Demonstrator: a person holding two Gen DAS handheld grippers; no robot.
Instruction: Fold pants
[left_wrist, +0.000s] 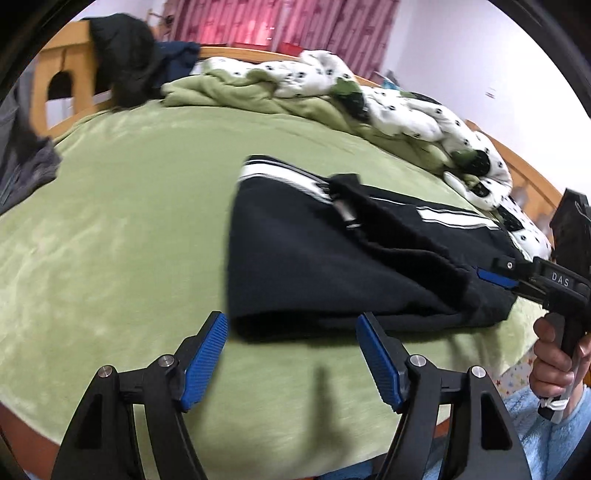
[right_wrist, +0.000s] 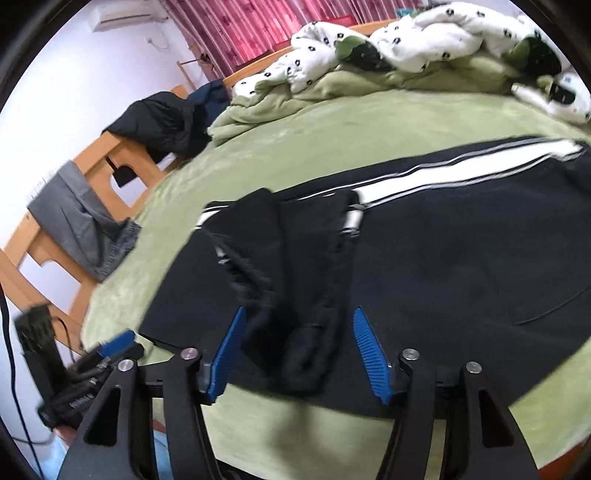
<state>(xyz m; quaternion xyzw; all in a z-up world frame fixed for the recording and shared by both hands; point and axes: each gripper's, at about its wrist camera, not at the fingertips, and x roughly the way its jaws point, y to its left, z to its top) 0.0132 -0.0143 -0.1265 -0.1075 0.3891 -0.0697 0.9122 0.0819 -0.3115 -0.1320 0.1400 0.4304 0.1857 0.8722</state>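
While both tools hang wide and empty: nothing gripped
Pants (right_wrist: 443, 266): black, white side stripes, half-folded flat on the green bed (left_wrist: 110, 221)
Left tool (left_wrist: 291, 354): gaping, just short of the pants' near fold
Right tool (right_wrist: 295, 354): spread around a bunched cuff
Handling: soft, floppy fleece, likely light; pinch doubled edges or waistband

The left wrist view looks low across the bed (left_wrist: 110, 221) from its near edge, close above the blanket, facing the pink curtain (left_wrist: 295, 22) and far wooden rail. The right wrist view sits nearer, right over the pants (right_wrist: 443, 266), facing the same way but tilted. Both share the pants (left_wrist: 314, 258), the rumpled spotted quilt (left_wrist: 406, 107) and the curtain (right_wrist: 258, 26); each catches the other hand-held gripper at its edge.
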